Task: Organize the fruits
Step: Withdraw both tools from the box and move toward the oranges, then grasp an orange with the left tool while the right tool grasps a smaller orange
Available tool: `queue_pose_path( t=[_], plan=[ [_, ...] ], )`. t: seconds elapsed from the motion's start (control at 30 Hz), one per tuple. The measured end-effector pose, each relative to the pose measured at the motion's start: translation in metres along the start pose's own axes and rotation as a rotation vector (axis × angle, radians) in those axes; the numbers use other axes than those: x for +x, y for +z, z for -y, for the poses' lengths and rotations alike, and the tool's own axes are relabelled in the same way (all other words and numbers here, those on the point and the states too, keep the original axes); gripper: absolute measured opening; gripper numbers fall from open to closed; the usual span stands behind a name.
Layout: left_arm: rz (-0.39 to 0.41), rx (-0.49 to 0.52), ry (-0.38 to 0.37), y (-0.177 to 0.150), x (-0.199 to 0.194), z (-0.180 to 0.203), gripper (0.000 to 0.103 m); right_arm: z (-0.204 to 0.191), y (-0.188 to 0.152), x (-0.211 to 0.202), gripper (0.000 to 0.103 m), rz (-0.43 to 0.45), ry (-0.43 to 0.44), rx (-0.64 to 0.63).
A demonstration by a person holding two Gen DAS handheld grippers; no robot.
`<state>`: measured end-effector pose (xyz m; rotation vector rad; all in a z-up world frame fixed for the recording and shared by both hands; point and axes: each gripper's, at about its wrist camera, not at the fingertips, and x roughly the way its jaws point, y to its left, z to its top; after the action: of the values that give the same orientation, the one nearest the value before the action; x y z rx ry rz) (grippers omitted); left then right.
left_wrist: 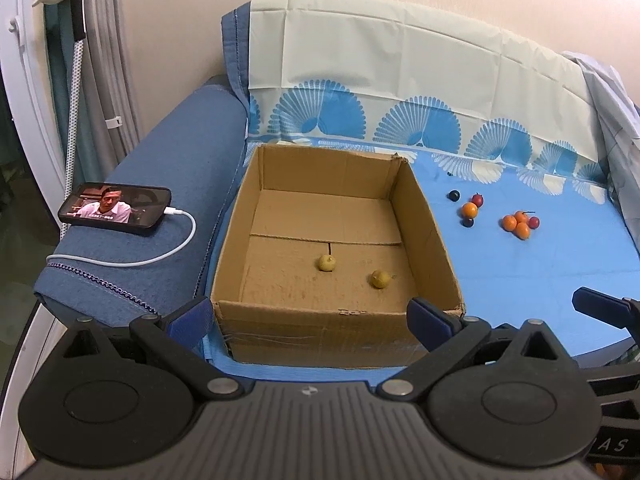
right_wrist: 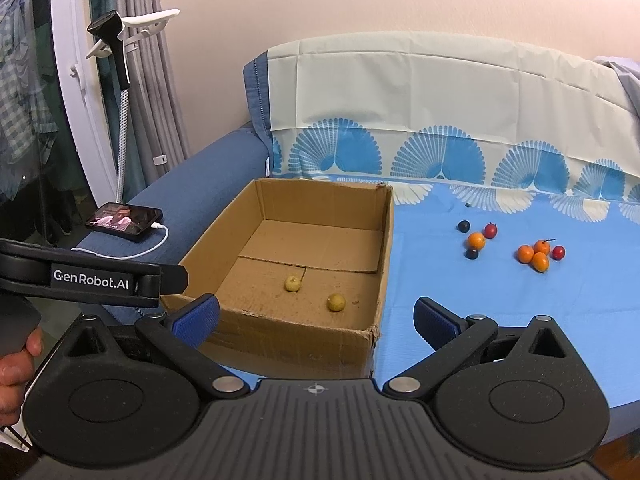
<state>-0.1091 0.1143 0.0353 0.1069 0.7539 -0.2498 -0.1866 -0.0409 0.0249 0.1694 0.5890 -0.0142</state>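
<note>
Your left gripper hangs spread wide at the near wall of the cardboard box, holding nothing. Your right gripper is likewise spread and bare, over the box's near right corner. Right of the box, open blue cloth runs to the loose fruits: three oranges bunched with a red one, another orange among dark ones further left. Inside the box lie two yellow fruits, apart. A phone rests on the armrest far left.

Blue-sheeted sofa seat, cardboard box, 9 loose small fruits beside it
</note>
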Motion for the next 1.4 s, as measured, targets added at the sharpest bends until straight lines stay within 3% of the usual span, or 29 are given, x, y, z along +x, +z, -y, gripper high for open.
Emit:
queue_pose_path(
  t=[0.53, 1.0, 1.4],
  plan=[
    [-0.03, 0.029, 0.016, 0.018, 0.023, 0.023, 0.103, 0.042, 0.003, 0.015, 0.102, -0.006, -0.033, 0.083],
    [-0.033, 0.078, -0.032, 0.053, 0.061, 0.078, 0.103, 0.127, 0.006, 0.031, 0.102, 0.005, -0.186, 0.211],
    [-0.013, 0.149, -0.081, 0.09, 0.102, 0.148, 0.103, 0.205, 0.004, 0.049, 0.102, 0.021, -0.318, 0.286]
  ],
)
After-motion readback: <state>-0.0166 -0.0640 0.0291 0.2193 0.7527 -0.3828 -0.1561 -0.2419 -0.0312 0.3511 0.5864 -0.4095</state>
